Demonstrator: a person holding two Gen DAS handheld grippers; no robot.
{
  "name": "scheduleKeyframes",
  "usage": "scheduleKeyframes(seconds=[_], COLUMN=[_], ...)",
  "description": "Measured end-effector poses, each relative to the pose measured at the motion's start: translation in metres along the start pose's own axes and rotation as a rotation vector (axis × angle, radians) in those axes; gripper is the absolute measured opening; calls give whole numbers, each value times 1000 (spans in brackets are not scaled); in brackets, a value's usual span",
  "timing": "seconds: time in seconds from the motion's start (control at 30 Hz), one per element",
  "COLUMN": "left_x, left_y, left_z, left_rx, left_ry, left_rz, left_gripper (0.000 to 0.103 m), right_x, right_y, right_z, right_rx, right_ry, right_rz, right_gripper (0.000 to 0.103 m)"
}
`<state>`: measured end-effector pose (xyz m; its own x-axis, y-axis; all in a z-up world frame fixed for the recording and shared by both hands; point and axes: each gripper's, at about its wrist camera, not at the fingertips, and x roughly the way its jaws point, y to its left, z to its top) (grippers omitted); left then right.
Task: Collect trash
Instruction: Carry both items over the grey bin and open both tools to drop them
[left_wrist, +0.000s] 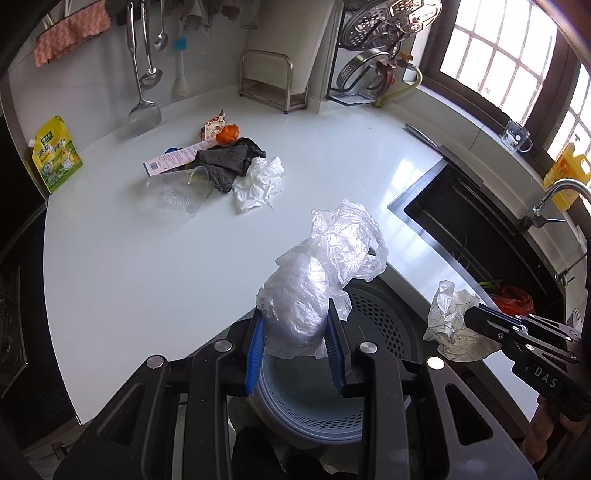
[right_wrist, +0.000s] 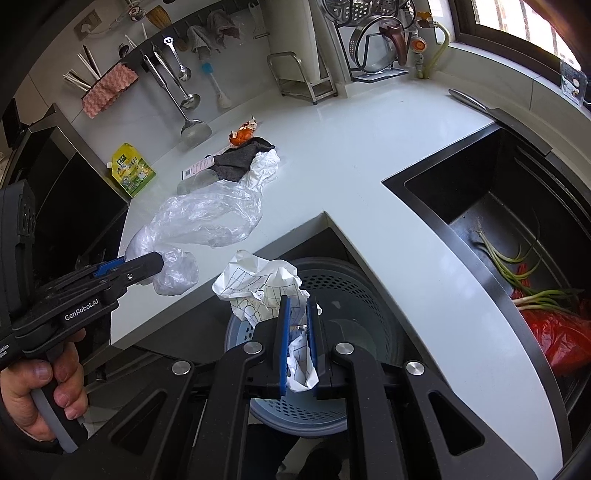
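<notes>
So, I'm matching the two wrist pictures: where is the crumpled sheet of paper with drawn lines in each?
Left wrist view: crumpled paper at lower right, in the right gripper, beside the sink.
Right wrist view: bottom centre, pinched in that gripper's jaws, over the bin.
Shared landmark: the perforated bin below the counter edge.

The white counter carries a far-side heap: clear plastic cup, grey cloth, crumpled white tissue, orange peel; a green pouch stands far left
</notes>
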<state>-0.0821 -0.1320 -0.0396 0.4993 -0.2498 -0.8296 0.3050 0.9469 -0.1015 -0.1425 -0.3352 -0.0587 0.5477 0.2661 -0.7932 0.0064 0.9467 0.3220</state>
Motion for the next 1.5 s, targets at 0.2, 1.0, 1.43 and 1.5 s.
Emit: scheduleKeyframes(seconds=[0.2,1.0,1.43,1.5], left_x=[12,95,151,158], left_y=[-16,-32,-31,-30], left_z=[-5,-39,-55,-57], left_rx=[38,147,226,230], left_ry=[33,243,345,358], left_rz=[-14,-26,-17,-14], left_gripper=[29,29,30,30], right_x=[4,82,135,141], right_y=[-8,2,2,0], right_z=[-11,-45,-57,-58], right_rx=[19,-65,-125,-128], right_ry=[20,188,312,329], right_rz=[-16,-155,-234,-245], right_gripper=[8,8,8,8])
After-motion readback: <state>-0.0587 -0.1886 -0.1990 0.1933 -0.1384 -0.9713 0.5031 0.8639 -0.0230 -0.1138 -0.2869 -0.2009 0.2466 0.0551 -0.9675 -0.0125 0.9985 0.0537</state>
